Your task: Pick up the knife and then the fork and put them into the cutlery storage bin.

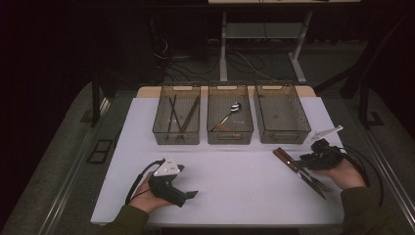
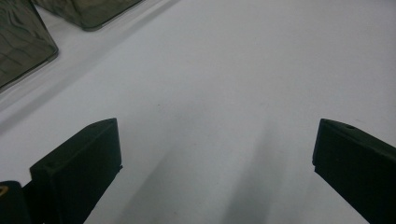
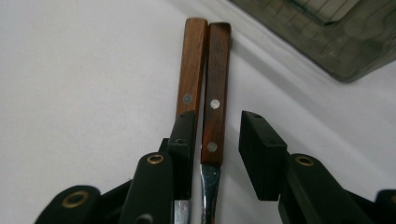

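Right fingers (image 3: 252, 154) are spread and straddling the right-hand of two wood-handled utensils (image 3: 215, 88) lying side by side on the bench (image 3: 70, 93); one pad sits over the seam between the two handles, the other stands apart on the outer side, nothing clamped yet. We read this as the approach-to-grasp step on one piece of cutlery. Next move, as we judge it: the inner pad has to wedge between handles that touch, so drop a bit more, close slowly, and check that only one comes up. Risk is dragging or pinching both. Each handle is flat, dark reddish-brown wood with round metal rivets, and a shiny steel shank runs from it back under the fingers. In the high view the pair (image 1: 299, 169) lies diagonally at lower right of the frame, tines toward the bottom, under the right gripper (image 1: 320, 157), just in front of the rightmost of three smoky translucent bins (image 1: 282, 115). That bin looks empty, the middle one holds a spoon (image 1: 230, 115), the left one chopsticks (image 1: 180, 115), so the likely destination is the right bin. Left gripper (image 1: 172, 183) idles at lower left, fingers (image 2: 77, 168) released wide over bare bench.
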`<state>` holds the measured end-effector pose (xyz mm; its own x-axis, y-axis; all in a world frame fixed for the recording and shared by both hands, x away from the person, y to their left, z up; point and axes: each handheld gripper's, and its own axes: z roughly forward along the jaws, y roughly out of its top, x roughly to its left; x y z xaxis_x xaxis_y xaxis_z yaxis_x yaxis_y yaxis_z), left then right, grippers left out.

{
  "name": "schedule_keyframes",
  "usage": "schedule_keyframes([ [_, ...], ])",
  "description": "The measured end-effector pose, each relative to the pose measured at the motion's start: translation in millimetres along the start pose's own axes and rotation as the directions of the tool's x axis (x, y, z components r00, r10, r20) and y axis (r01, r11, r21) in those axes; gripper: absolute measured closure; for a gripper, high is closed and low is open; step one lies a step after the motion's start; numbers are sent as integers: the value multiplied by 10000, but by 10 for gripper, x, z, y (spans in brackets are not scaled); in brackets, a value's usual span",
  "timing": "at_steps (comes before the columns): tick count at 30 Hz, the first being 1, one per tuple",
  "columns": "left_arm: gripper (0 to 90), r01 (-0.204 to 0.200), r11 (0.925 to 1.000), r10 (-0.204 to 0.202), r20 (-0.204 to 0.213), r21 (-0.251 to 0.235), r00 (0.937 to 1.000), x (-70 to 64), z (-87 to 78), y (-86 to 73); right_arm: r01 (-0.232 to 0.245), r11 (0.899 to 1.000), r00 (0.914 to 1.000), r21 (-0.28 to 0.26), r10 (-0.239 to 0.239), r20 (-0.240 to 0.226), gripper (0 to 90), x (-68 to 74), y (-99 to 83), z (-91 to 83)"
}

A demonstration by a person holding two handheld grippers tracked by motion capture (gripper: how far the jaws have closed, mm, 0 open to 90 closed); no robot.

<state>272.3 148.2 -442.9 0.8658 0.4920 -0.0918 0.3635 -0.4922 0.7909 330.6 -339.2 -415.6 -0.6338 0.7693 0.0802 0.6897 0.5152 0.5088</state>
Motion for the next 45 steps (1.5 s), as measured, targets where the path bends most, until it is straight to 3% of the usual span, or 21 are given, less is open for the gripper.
schedule_keyframes([
  [32,3,-36,10000,36,15,30,10000,7,1,0,461,9942,9989,970,-460,-33,742,9,-5,162],
  [33,3,129,9999,-129,5,-98,9999,-4,13,-1,476,9934,9989,1042,-474,-51,742,10,4,164],
  [39,3,154,9998,-154,-11,-134,9999,-4,12,-1,412,9826,9991,1810,-398,-114,740,-1,110,191],
  [45,3,131,9998,-131,18,-123,9999,-5,17,0,297,9575,9996,2868,-284,-87,740,-1,257,242],
])
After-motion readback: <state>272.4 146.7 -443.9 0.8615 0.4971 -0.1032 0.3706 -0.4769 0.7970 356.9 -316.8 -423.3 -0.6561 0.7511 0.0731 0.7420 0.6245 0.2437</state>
